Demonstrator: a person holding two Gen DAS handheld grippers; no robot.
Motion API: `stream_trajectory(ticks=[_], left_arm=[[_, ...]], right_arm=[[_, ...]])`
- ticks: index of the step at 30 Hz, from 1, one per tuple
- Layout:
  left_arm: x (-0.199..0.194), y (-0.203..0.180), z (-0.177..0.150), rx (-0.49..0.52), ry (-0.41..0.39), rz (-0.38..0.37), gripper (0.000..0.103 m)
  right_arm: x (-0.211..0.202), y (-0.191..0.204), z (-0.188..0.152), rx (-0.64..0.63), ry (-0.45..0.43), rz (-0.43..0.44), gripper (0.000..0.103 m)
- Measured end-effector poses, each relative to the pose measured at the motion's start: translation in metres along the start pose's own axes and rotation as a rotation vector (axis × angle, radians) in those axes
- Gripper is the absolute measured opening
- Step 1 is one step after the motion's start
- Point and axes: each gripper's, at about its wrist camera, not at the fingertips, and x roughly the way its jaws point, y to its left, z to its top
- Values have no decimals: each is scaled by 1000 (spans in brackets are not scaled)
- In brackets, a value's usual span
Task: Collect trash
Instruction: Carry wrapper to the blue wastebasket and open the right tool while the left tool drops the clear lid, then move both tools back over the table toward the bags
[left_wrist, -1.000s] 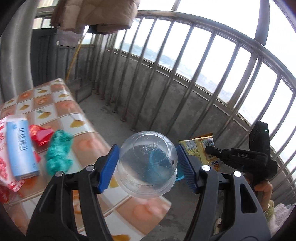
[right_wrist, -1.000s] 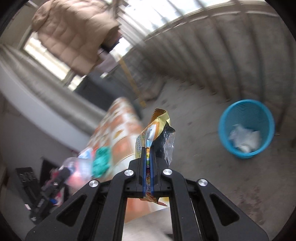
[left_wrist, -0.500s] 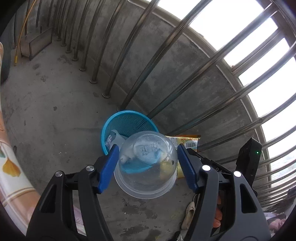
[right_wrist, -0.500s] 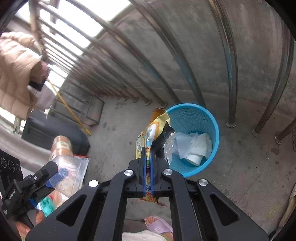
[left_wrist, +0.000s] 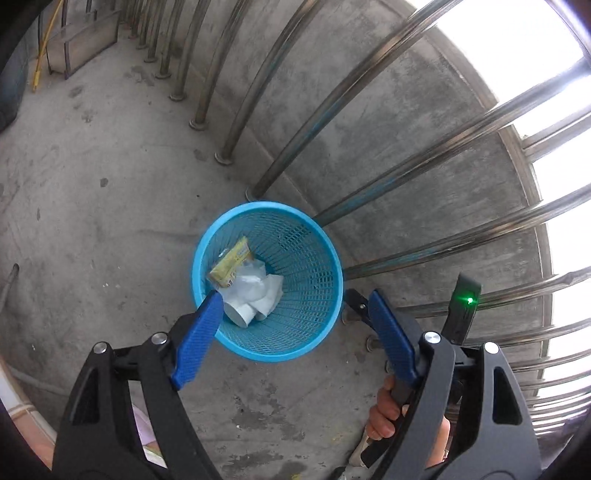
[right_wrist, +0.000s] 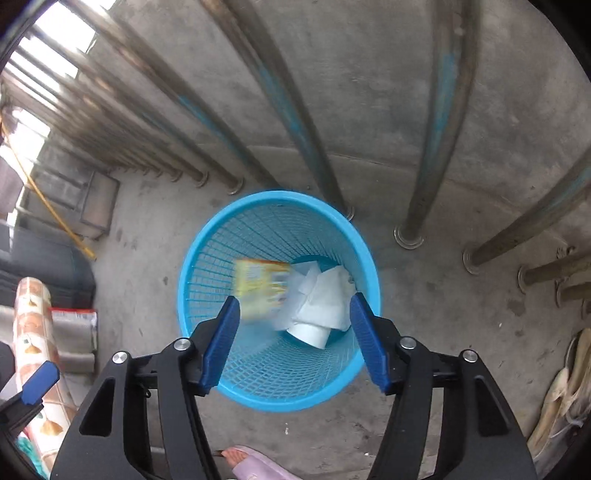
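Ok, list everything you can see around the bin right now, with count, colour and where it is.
wastebasket: one, light blue mesh, standing on the concrete floor by the railing
snack wrapper: one, yellow, blurred, inside the wastebasket on the picture's left
crumpled paper: a few pieces, white, inside the wastebasket beside the wrapper
paper cup: one, white, on its side under the paper
clear plastic cup: not made out in either view
railing bars: many, grey metal, behind the wastebasket
yellow stick: one, leaning by the far railing
patterned tabletop: one, orange and white, left edge of the right wrist view
left gripper: one, black with blue pads, jaws opening, nothing between them, above the wastebasket
right gripper: one, same colours, jaws opening, empty, above the wastebasket
hand: one, holding the right gripper
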Motion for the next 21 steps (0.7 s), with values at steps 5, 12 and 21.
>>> stream_trajectory(ticks=[5, 12, 21], left_arm=[[-33, -2, -7, 31, -67, -4, 76], [-117, -17, -32, 107, -199, -11, 76], [-251, 5, -114, 146, -411, 43, 76]], right_arm=[[-25, -1, -8, 8, -57, 23, 63], [-83, 27, -22, -33, -143, 129, 65], [-155, 104, -68, -220, -125, 297, 71]])
